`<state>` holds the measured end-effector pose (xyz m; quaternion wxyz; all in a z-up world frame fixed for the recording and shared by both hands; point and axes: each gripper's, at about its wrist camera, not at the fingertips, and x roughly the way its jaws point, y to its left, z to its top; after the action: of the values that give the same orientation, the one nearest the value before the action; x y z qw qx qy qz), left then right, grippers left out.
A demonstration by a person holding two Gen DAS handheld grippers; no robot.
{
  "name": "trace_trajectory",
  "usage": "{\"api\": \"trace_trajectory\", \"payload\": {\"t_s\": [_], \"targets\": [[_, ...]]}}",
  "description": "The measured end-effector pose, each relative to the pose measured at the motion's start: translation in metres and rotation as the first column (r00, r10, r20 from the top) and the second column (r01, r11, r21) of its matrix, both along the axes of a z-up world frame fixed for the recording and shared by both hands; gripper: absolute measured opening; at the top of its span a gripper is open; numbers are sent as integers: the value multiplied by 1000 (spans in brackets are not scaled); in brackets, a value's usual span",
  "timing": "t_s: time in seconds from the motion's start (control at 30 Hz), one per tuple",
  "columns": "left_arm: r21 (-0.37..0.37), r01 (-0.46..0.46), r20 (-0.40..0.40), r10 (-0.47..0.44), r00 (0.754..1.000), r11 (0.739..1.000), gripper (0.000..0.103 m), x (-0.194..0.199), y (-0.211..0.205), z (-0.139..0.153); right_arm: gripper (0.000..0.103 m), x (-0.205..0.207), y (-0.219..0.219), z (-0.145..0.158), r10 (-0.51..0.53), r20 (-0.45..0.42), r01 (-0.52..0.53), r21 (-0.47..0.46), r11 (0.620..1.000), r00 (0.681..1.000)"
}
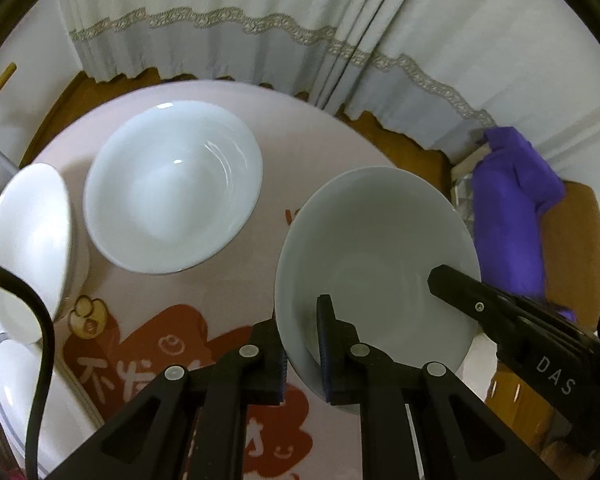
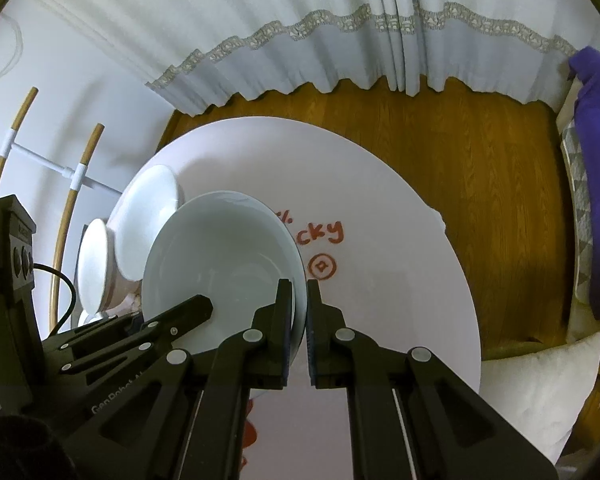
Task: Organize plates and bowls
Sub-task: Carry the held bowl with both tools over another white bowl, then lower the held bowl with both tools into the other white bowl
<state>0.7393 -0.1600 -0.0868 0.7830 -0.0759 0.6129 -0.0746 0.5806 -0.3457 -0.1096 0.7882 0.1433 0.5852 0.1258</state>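
A white bowl [image 1: 376, 256] is held between both grippers just above the round pink table [image 1: 236, 280]. My left gripper [image 1: 302, 340] is shut on its near rim, one finger inside the bowl and one outside. In the right wrist view my right gripper [image 2: 299, 304] is shut on the right rim of the same bowl [image 2: 220, 264]. The right gripper's finger [image 1: 460, 292] reaches over the bowl's right edge in the left wrist view. A larger white bowl [image 1: 172, 188] sits on the table behind, with another white bowl [image 1: 28, 248] left of it.
A white plate [image 1: 12, 392] lies at the table's near left edge. Red print [image 2: 324, 236] marks the tabletop [image 2: 380, 280]. Grey curtains [image 2: 300, 20] hang behind over a wooden floor [image 2: 480, 168]. A purple cloth [image 1: 508, 208] and a white pillow [image 2: 540, 392] lie at the right.
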Motion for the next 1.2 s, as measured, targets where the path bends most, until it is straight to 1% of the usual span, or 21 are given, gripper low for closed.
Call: {"api": "trace_trajectory", "payload": {"t_s": [0.2,0.3,0.5,0.53,0.83,0.97,1.07,1.2], "targets": [[-17,20,43,-19,999,1000,10,-29,26,38,6,-21,17,31,13,28,-13,-4,1000,1000],[-24,9,54,-7,999,1000,10,-38,45,51,6,-27,34,47,31,46,-31,-14,999,998],[-16,-25,72,26,997,1000,10,-61,91,74,6,-28,72,61,69,62,-68,-9,998,996],[-16,-36,71,37,997,999,10,-65,103,77,6,-28,83,63,81,63,-80,-8,997,995],[-6,-118,61,118,991,993,10,-88,194,92,6,-26,166,55,157,55,-158,-1,987,986],[4,-130,48,129,990,992,10,-88,225,94,6,-21,197,49,178,43,-178,7,984,983],[14,-138,39,138,990,990,10,-83,241,94,6,-16,217,41,183,31,-184,7,983,983],[19,-127,25,127,992,992,10,-71,247,88,6,-9,233,33,175,22,-175,-2,985,984]]}}
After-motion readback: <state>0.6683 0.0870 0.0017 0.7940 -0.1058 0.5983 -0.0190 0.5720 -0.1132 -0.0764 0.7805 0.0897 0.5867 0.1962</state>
